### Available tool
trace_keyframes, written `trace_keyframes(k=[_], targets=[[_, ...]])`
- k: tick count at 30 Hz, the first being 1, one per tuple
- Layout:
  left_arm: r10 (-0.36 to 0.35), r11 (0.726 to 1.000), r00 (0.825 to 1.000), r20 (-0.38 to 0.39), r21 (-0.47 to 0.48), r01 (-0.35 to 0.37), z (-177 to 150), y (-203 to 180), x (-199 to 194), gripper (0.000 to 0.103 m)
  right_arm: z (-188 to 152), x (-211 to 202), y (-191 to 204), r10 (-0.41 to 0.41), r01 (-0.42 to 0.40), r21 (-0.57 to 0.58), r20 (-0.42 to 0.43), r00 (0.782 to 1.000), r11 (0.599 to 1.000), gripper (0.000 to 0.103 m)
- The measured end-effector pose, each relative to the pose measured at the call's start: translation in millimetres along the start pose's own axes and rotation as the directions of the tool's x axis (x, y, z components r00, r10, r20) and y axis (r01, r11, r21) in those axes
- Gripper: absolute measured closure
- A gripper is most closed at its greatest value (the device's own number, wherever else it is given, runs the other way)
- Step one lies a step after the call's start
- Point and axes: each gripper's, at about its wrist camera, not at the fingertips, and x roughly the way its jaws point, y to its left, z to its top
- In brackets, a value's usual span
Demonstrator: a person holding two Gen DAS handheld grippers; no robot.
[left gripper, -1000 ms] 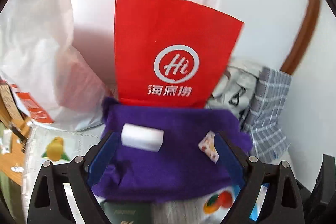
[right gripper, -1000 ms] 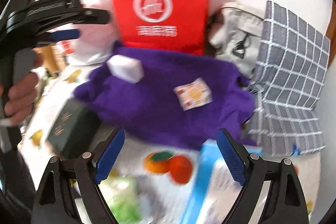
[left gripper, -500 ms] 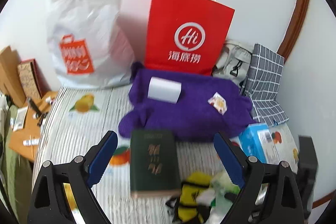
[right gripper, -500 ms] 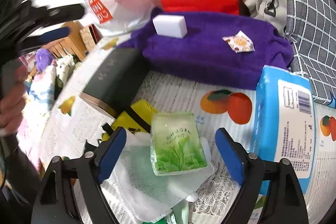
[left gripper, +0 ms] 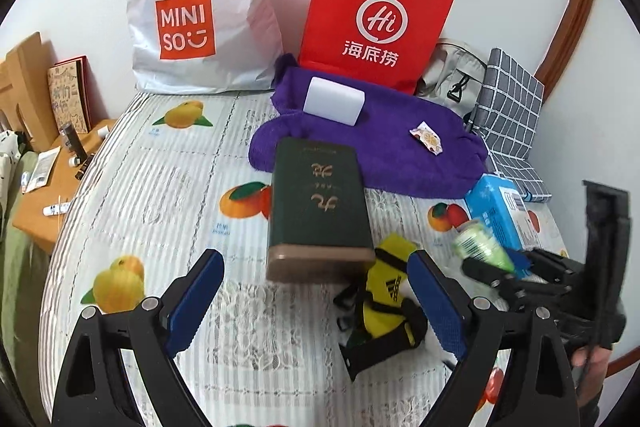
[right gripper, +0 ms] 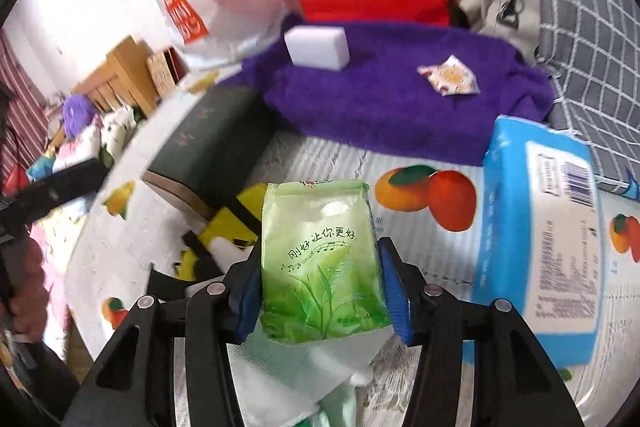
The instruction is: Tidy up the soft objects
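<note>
So the thing getting handled is a soft green plastic pack of tissues (right gripper: 320, 259) with a tea-leaf print and Chinese text on the front, a bit puffy and shiny, standing upright. The right gripper (right gripper: 322, 293) has its blue pads clamped on both sides of that pack, holding it just above a white mesh cloth (right gripper: 288, 383) on the fruit-print tablecloth (left gripper: 160, 187). The left gripper (left gripper: 316, 301) is spread wide and gripping nothing, hovering over the table near a yellow and black strappy item (left gripper: 386, 303) and the end of a dark green box with gold lettering (left gripper: 318, 207). Further back there's a fuzzy purple towel (left gripper: 384, 151) with a white rectangular sponge block (left gripper: 334, 101) and a small orange-print sachet (left gripper: 427, 137) sitting on it. A blue pack of wipes (right gripper: 540, 243) lies just right of the tissues. Against the wall stand a red paper bag with white handles (left gripper: 378, 15) and a white Miniso plastic bag (left gripper: 204, 7), plus a grey checked fabric item (left gripper: 510, 115) off to the right.
</note>
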Motion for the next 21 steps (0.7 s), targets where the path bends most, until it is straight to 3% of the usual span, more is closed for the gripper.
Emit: trace_keyframes(k=[7,11,17,21], targets=[[-0.010,1.000,0.999,-0.047,0.019,0.010,-27.3,-7.5,11.6,0.010,-29.4,-33.6,-1.4,-0.001,0.000,0.023,0.039,0.999,1.000,0.051],[-0.043,0.999,0.996,-0.078,0.017,0.045,-39.0,-14.6,24.1,0.010,-51.3,-51.3,-1.0,-0.012,0.012,0.010,0.057,0.998,1.000,0.051],[-0.109,0.994,0.992,-0.064,0.014,0.110,-44.3,-24.3,33.9,0.012,-91.7,-76.7,-18.2,-0.004,0.002,0.036,0.059,0.998,0.999,0.051],[-0.129,0.990,0.989,-0.076,0.047,0.132,-45.9,-31.7,40.4,0.025,-113.7,-80.8,-28.2,-0.038,0.037,0.028,0.033,0.999,0.999,0.051]])
